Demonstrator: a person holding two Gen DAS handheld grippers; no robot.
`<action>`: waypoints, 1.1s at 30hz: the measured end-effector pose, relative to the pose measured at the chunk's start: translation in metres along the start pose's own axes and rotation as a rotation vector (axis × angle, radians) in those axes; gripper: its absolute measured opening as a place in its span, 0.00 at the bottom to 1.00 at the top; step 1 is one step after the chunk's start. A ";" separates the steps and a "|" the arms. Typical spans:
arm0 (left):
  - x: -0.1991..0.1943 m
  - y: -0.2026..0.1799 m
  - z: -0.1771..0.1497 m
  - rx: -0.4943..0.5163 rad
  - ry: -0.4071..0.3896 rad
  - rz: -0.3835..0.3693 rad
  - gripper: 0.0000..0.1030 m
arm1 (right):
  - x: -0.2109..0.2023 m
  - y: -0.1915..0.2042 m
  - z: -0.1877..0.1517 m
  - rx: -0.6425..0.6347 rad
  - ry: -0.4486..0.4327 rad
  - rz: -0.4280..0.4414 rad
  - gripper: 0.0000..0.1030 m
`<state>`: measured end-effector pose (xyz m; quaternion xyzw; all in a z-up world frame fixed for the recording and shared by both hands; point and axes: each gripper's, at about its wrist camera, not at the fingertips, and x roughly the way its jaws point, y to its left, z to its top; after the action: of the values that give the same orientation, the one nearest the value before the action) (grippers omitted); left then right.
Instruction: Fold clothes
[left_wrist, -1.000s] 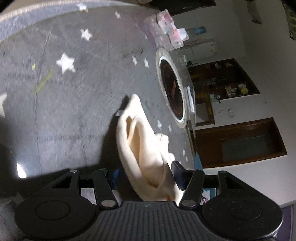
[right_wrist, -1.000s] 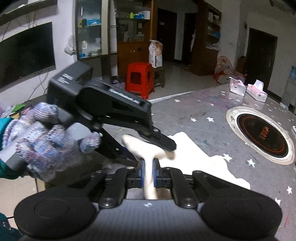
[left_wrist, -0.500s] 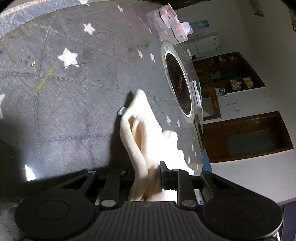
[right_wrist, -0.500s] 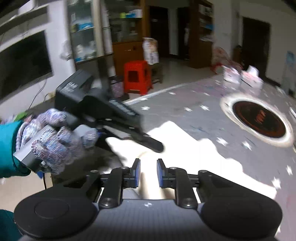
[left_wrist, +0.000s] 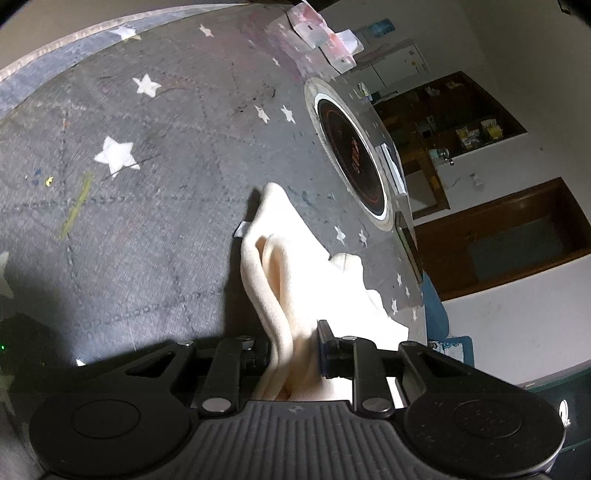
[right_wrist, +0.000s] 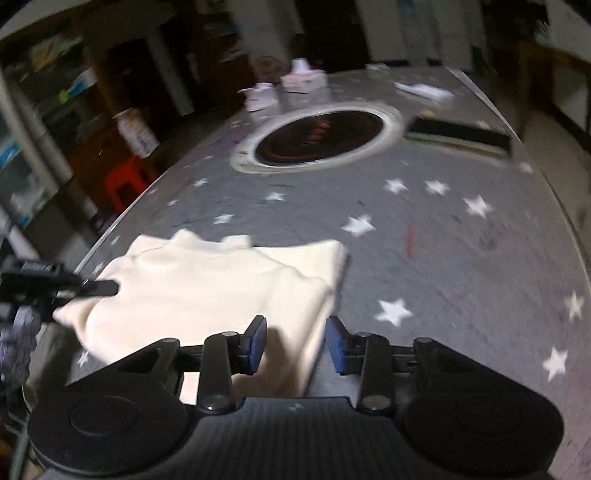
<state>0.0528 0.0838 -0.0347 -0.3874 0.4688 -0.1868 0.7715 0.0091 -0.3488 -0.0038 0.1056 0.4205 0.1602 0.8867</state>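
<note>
A cream garment (right_wrist: 207, 284) lies partly folded on the grey star-print tablecloth (right_wrist: 461, 258). My left gripper (left_wrist: 293, 350) is shut on a bunched edge of the cream garment (left_wrist: 280, 280) at its near left side; it also shows at the left edge of the right wrist view (right_wrist: 99, 288). My right gripper (right_wrist: 295, 343) is open and empty, hovering over the garment's near right corner, with cloth showing between the blue pads (right_wrist: 256, 341).
A round black induction hob (right_wrist: 321, 136) with a pale ring is set in the table beyond the garment. Tissue packs (right_wrist: 303, 79) stand behind it. A dark flat slab (right_wrist: 458, 134) lies at the right. A red stool (right_wrist: 125, 181) stands beside the table.
My right gripper let go of the garment, opened and swung right over the table. My left gripper closed on the bunched edge and stays shut on it.
</note>
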 end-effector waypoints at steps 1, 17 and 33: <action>0.000 0.000 0.000 0.003 0.001 0.000 0.23 | 0.002 -0.004 -0.002 0.019 0.000 0.006 0.37; -0.001 -0.006 0.002 0.045 0.002 0.025 0.21 | 0.015 -0.005 -0.006 0.159 -0.048 0.095 0.10; 0.002 -0.088 -0.017 0.249 -0.001 -0.027 0.20 | -0.070 -0.008 -0.006 0.167 -0.225 0.082 0.03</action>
<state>0.0462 0.0198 0.0278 -0.2949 0.4364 -0.2539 0.8113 -0.0358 -0.3823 0.0400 0.2136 0.3257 0.1480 0.9091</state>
